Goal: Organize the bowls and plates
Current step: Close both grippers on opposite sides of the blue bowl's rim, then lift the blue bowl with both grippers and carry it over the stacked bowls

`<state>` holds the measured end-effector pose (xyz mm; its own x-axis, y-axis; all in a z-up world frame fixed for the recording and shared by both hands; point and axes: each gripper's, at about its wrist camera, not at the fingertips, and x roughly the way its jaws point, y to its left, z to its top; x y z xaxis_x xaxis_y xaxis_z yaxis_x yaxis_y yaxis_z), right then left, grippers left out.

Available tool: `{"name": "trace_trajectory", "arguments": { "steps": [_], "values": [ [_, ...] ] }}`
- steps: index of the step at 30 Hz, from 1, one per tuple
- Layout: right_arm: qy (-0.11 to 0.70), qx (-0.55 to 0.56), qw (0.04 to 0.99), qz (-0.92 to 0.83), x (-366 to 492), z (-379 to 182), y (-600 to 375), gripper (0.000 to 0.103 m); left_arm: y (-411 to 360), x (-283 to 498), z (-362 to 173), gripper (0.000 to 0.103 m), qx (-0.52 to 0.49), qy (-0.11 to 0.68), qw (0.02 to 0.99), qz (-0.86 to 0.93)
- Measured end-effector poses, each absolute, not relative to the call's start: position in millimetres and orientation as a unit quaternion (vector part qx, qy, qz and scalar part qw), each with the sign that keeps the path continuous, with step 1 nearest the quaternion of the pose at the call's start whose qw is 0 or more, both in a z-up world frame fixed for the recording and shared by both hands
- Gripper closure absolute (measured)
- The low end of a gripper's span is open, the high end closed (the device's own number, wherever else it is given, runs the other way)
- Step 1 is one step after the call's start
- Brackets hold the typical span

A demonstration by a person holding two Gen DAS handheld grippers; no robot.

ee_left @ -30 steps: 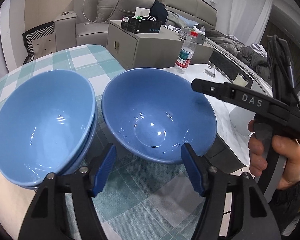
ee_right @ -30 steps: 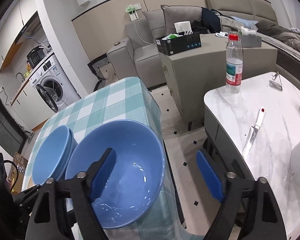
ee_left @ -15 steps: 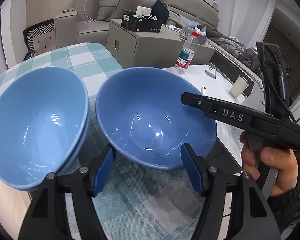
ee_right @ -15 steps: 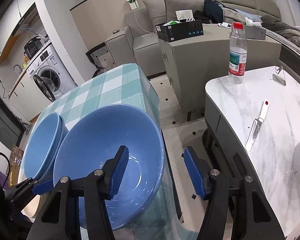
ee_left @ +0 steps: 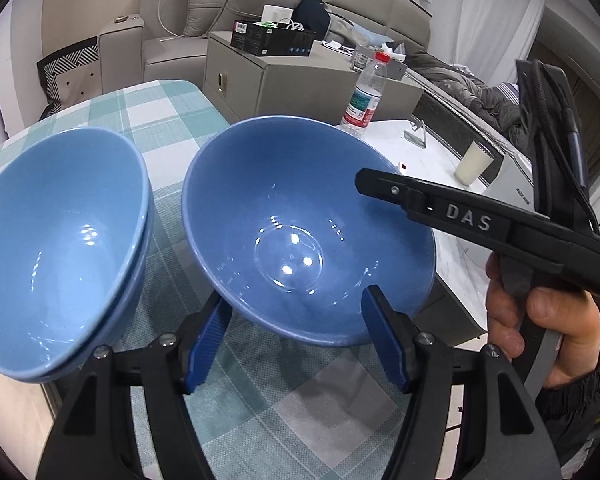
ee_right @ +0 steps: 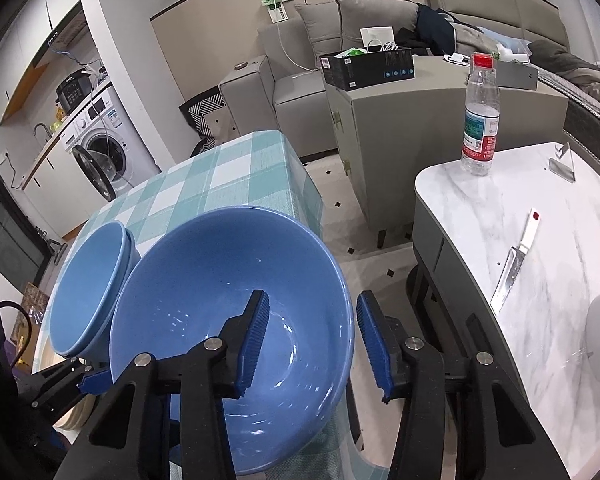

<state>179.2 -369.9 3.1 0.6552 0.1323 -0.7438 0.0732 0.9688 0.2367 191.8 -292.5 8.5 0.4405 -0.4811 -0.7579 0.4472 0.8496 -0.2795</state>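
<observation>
Bowl (ee_right: 204,300): single blue one sitting on the checked tablecloth (ee_right: 220,176), at the table's near corner, its right rim lying between the right gripper's jaws.
Right gripper (ee_right: 312,344): jaws have just been closing, one blue pad (ee_right: 254,340) sitting inside the bowl, the other outside the rim; a gap is still showing on both sides, so not clamping yet.
Right gripper from the left view: black body reaching in over the bowl's far-right rim, a person's hand (ee_left: 540,320) wrapping its handle.
Left gripper (ee_left: 296,344): jaws standing apart, holding nothing, hovering just in front of the same bowl's near wall, pads (ee_left: 206,344) flanking its base without touching.
Stacked bowls (ee_left: 56,248): two blue ones nesting, sitting to the left of the left gripper, just beside the single bowl.
Marble table (ee_right: 520,248): lying to the right of the right gripper, across a floor gap.
Water bottle (ee_right: 480,116): standing upright at the marble table's far edge.
Knife (ee_right: 514,264): lying flat on the marble, white handle pointing away.
Sofa (ee_right: 300,72): sitting far beyond both grippers.
</observation>
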Motion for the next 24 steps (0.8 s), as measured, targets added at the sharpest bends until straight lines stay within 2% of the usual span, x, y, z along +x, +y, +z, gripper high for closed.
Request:
{"name": "trace_trajectory", "arguments": {
  "steps": [8, 15, 19, 24],
  "values": [
    [0.406, 0.117, 0.906, 0.025, 177, 6, -368, 0.063, -292, 193, 8, 0.037, -0.022, 0.447, 0.854, -0.266],
    [0.401, 0.119, 0.908, 0.015, 174, 9, -375, 0.069, -291, 193, 9, 0.055, -0.011, 0.444, 0.858, -0.258],
    [0.400, 0.120, 0.909, 0.011, 172, 10, -378, 0.074, -292, 193, 10, 0.056, -0.003, 0.445, 0.858, -0.257],
    [0.393, 0.117, 0.912, 0.010, 169, 15, -378, 0.075, -292, 190, 13, 0.056, 0.000, 0.443, 0.859, -0.258]
  ]
}}
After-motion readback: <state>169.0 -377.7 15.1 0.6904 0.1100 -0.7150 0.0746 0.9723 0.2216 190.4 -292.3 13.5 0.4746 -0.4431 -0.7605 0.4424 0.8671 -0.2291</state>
